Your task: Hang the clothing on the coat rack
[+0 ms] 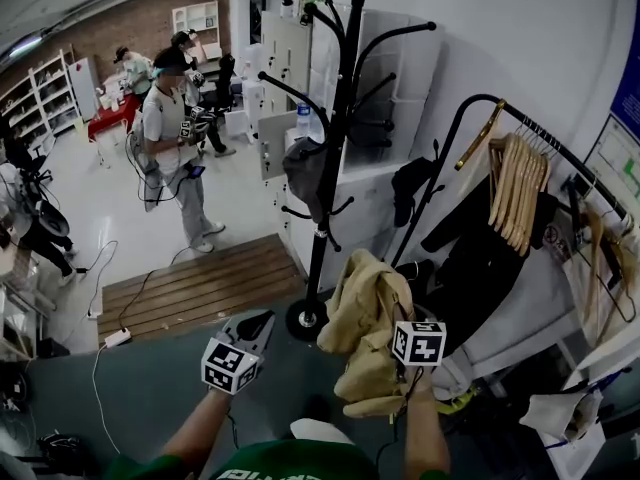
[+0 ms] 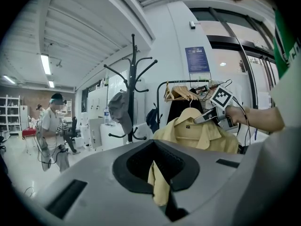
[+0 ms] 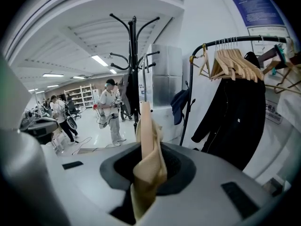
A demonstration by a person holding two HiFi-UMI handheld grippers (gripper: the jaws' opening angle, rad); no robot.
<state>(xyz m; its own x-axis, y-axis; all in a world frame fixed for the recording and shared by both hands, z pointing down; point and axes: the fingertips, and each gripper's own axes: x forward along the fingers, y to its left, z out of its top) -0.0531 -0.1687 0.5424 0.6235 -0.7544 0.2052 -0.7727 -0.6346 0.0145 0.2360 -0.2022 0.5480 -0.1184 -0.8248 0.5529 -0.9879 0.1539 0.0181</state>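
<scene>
A tan jacket [image 1: 372,333] hangs on a wooden hanger [image 3: 145,126] low in the head view, to the right of the black coat rack [image 1: 338,138]. My right gripper [image 1: 402,318] is shut on the hanger's shoulder and the collar cloth, and the left gripper view shows that grip [image 2: 202,118]. The jacket [image 2: 202,133] faces my left gripper. My left gripper [image 1: 262,324] is open a little left of the jacket and holds nothing. A hanging sleeve [image 2: 159,182] shows through its jaws. The rack's base [image 1: 306,320] stands between the two grippers.
A grey cap [image 1: 303,168] hangs on a low hook of the rack. At the right a garment rail [image 1: 470,118] carries wooden hangers [image 1: 515,183] and a black coat [image 1: 480,258]. A person [image 1: 178,138] stands beyond a wooden pallet [image 1: 200,288]. A power strip [image 1: 117,338] lies on the floor.
</scene>
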